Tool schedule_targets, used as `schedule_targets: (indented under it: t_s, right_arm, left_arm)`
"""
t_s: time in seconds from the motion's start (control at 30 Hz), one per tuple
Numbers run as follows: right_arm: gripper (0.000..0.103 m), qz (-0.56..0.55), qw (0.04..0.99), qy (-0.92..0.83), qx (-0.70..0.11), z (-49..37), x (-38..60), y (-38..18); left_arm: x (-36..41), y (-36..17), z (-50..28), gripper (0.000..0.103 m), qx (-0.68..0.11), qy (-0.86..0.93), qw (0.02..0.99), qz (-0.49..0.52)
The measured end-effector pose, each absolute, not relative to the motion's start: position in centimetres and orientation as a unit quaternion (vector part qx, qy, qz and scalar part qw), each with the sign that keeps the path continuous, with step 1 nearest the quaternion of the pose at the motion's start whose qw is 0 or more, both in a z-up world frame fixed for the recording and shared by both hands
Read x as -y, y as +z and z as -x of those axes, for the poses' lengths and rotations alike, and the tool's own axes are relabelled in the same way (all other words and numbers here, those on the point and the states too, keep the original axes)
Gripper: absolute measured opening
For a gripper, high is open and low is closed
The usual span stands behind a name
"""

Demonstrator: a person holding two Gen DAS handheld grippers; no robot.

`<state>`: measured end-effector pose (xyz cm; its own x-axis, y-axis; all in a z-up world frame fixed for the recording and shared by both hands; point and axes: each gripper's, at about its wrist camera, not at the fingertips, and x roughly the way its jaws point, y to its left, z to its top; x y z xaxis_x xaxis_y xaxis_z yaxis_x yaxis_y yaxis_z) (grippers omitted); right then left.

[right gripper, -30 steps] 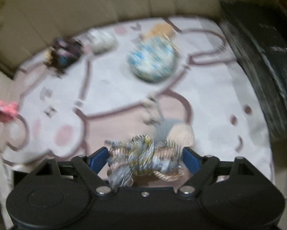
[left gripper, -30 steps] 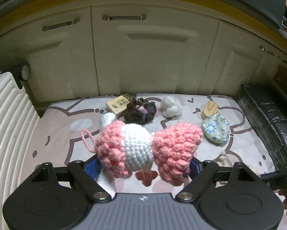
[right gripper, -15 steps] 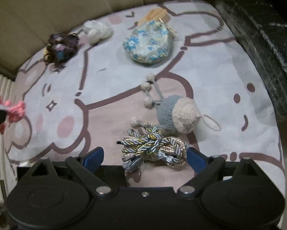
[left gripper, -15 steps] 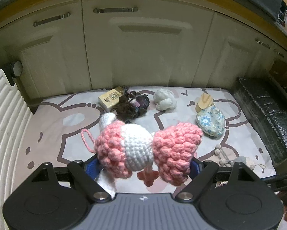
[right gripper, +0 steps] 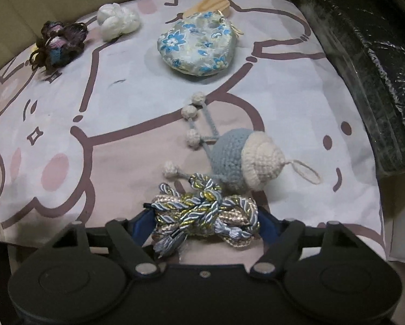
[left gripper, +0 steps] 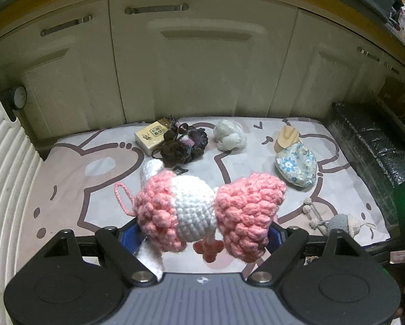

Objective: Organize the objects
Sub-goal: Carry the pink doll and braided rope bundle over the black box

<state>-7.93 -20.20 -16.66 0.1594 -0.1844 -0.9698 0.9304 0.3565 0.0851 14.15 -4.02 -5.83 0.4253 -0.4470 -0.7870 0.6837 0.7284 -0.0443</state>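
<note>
A cartoon-printed mat (right gripper: 283,86) is spread as the sorting surface. A pink-and-white crochet toy (left gripper: 202,214) is clamped above its near edge by the left gripper (left gripper: 202,239), apparently for carrying. A braided cord bundle (right gripper: 205,216), lying at the near edge, is being closed on by the right gripper (right gripper: 202,223).

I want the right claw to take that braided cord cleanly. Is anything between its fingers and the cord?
Nothing visible. The cord bundle lies on the cloth between the closing right claw fingers; the crochet acorn sits just beyond it.
</note>
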Motion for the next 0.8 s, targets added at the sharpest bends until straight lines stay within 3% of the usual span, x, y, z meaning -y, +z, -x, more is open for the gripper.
schedule_targets:
  t_s: [0.8]
  right_arm:
    - [0.077, -0.392, 0.735, -0.448, -0.325, 11.4, 18.5, -6.3]
  left_arm:
    - [2.4, -4.2, -13.4, 0.086, -0.404, -0.351, 0.835, -0.126]
